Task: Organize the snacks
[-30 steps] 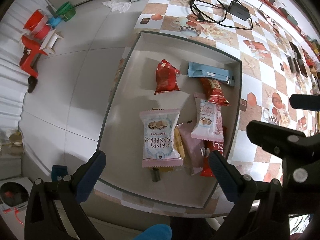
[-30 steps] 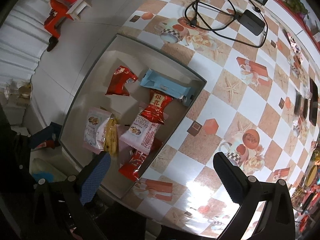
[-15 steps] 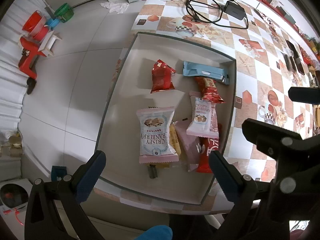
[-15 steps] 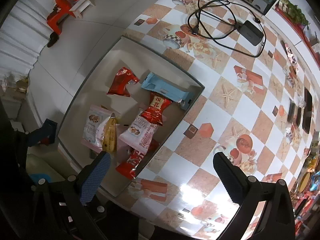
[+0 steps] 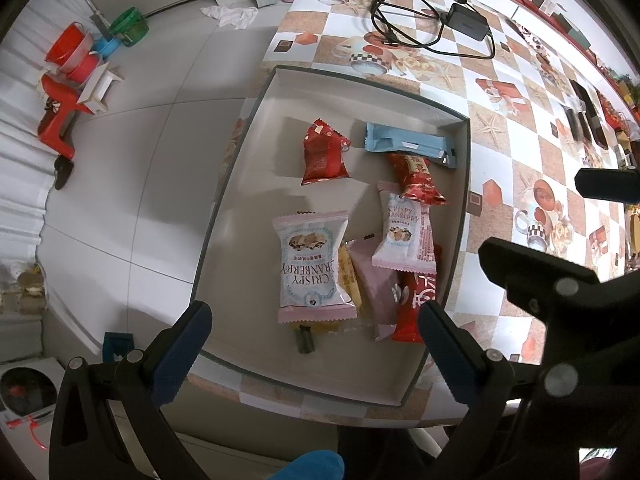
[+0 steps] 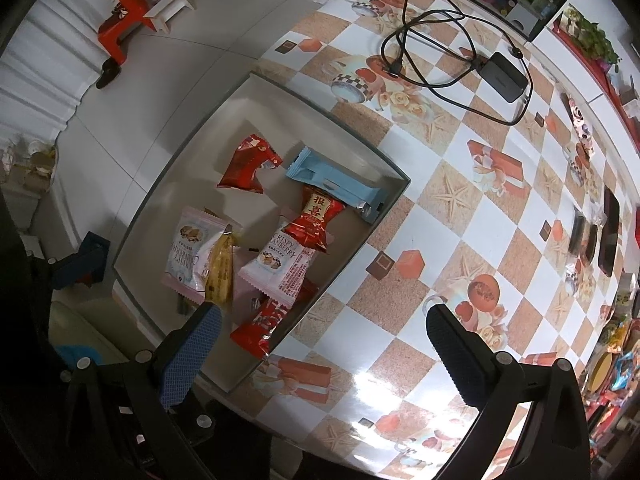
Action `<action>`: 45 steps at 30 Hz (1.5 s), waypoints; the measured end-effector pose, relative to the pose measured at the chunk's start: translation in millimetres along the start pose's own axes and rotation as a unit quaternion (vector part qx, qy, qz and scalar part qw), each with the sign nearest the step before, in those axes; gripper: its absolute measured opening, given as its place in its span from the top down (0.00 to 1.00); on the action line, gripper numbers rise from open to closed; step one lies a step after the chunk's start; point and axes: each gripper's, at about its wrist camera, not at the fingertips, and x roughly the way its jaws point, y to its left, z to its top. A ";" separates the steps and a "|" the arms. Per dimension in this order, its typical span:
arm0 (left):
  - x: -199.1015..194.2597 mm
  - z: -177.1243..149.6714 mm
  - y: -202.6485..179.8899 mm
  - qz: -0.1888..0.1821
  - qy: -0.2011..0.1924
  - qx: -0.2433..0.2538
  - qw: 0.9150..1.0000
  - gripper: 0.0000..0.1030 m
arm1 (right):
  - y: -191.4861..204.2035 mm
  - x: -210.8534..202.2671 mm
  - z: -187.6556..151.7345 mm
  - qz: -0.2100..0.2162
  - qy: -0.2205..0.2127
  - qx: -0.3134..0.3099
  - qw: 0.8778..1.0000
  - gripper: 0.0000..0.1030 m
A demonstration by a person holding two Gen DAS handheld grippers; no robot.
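Note:
A shallow grey box (image 5: 256,168) (image 6: 188,184) sits at the table's corner and holds several snack packets. Among them are two pink-and-white cranberry packs (image 5: 310,264) (image 6: 192,256), a light blue bar (image 5: 408,146) (image 6: 336,184), a small red pouch (image 5: 324,154) (image 6: 248,164), a red candy-shaped packet (image 5: 416,178) (image 6: 316,218), a yellow bar (image 6: 220,276) and a red wrapper (image 5: 414,304) (image 6: 260,326). My left gripper (image 5: 316,340) hovers open above the box's near edge, holding nothing. My right gripper (image 6: 324,340) is open and empty above the box's right rim.
The table (image 6: 460,220) has a checked orange-and-white cloth. A black cable with a power adapter (image 5: 468,20) (image 6: 506,76) lies at the far side. Dark flat objects (image 6: 608,236) lie to the right. Red and green tubs and a red stool (image 5: 60,108) stand on the tiled floor at left.
Both grippers have drawn up and back from the box, so it looks smaller and more of the table and floor shows. Both stay open; the snacks have not moved.

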 end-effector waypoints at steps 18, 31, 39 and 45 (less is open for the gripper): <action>-3.9 -4.0 3.5 0.004 -0.005 -0.006 1.000 0.00 | 2.5 -2.6 -0.3 -0.003 -0.001 -0.003 1.000 0.00; -4.0 -5.6 4.6 0.003 -0.005 -0.010 1.000 0.00 | 6.9 -4.0 -5.9 -0.005 -0.002 -0.006 1.000 0.00; -3.9 -5.5 5.0 0.002 -0.005 -0.010 1.000 0.00 | 9.2 -4.0 -7.3 -0.005 -0.002 -0.007 1.000 0.00; -3.6 -5.8 5.2 0.005 -0.006 -0.009 1.000 0.00 | 11.0 -4.0 -7.8 -0.005 -0.002 -0.008 1.000 0.00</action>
